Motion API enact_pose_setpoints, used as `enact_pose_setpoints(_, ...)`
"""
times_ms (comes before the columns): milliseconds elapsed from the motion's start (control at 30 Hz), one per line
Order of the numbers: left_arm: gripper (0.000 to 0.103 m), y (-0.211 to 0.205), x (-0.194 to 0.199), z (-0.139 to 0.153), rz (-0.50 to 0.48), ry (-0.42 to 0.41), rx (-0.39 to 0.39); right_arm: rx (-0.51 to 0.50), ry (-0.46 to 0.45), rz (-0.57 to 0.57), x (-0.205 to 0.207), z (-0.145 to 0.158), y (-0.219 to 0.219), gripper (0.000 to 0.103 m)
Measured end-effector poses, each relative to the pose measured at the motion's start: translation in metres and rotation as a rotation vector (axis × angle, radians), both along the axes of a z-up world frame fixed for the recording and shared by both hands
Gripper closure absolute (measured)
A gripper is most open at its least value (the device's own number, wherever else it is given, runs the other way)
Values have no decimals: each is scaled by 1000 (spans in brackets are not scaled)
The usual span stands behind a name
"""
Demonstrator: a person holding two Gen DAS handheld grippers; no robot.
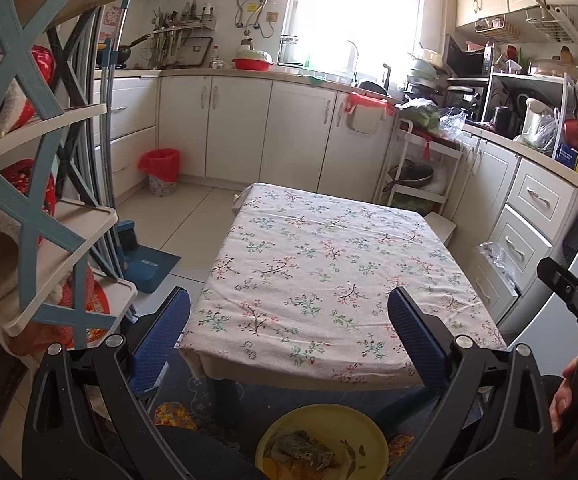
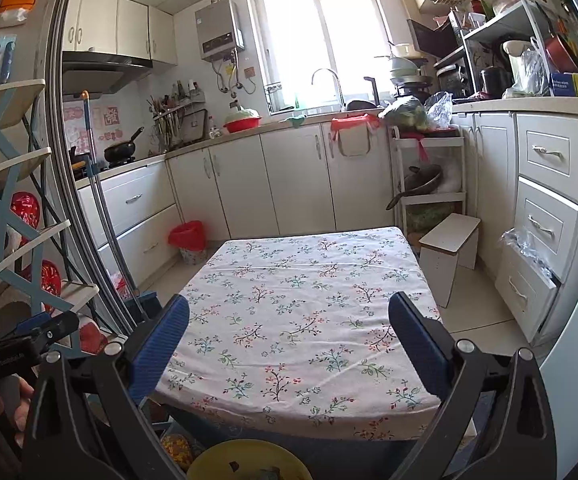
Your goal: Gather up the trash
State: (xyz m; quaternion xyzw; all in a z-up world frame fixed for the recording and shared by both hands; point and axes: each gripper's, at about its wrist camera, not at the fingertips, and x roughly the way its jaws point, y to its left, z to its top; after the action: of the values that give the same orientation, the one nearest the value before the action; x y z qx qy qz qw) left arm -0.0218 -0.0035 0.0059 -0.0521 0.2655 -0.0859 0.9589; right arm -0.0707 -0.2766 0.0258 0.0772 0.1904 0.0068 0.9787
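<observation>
A yellow plate [image 1: 353,424] with crumpled trash [image 1: 301,450] on it lies low in front of the table, below my left gripper [image 1: 289,324]. Its rim also shows in the right wrist view [image 2: 225,458]. A low table with a flowered cloth [image 1: 329,264] stands ahead; it also shows in the right wrist view [image 2: 301,320]. A bin with a red bag [image 1: 160,170] stands by the far cabinets, also in the right wrist view [image 2: 188,240]. My left gripper is open and empty. My right gripper [image 2: 289,324] is open and empty above the table's near edge.
A blue and white shelf rack [image 1: 29,200] stands close at the left. A broom and dustpan [image 1: 137,256] lean beside it. A white stool [image 2: 449,256] stands right of the table. Cabinets and drawers [image 2: 545,216] line the back and right.
</observation>
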Motion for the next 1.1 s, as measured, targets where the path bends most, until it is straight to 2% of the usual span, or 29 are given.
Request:
enact_pose_setpoints(167, 8, -2, -4, 0, 15, -2, 38, -34, 2, 4, -2, -1, 6, 7)
enact_pose_setpoints(500, 8, -3, -5, -1, 29, -2, 59, -42, 1, -4, -4, -1, 4, 7)
enact_pose_setpoints(1100, 8, -2, -5, 0, 33, -2, 64, -35, -4, -11, -9, 2, -1, 7)
